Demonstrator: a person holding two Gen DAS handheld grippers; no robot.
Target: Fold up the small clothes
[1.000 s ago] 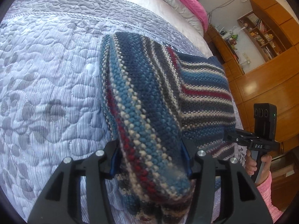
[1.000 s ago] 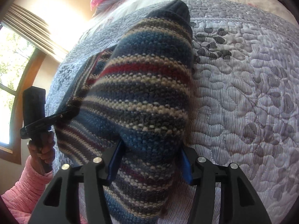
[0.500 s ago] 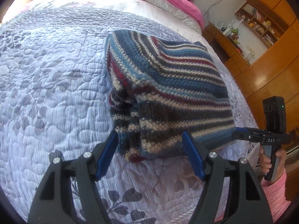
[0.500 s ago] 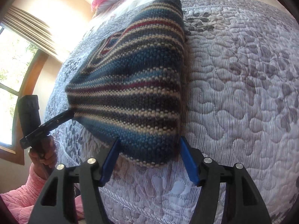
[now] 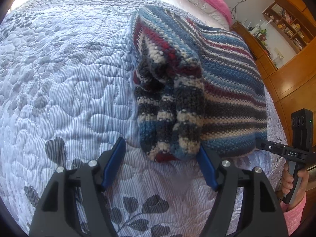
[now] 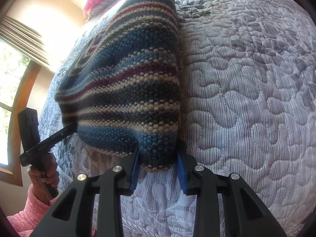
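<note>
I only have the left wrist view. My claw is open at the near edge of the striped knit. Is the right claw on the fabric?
Observer: In the right wrist view, the near corner of the striped knit fills the gap between the right claw's blue pads. I cannot tell whether they squeeze it.
Operator: How does the knit's right side look?
Observer: It is one smooth, even edge lying against the quilt, with no loose layers showing there.
Operator: And my own side from there?
Observer: The tip of the left claw appears to touch the knit's left edge.
</note>
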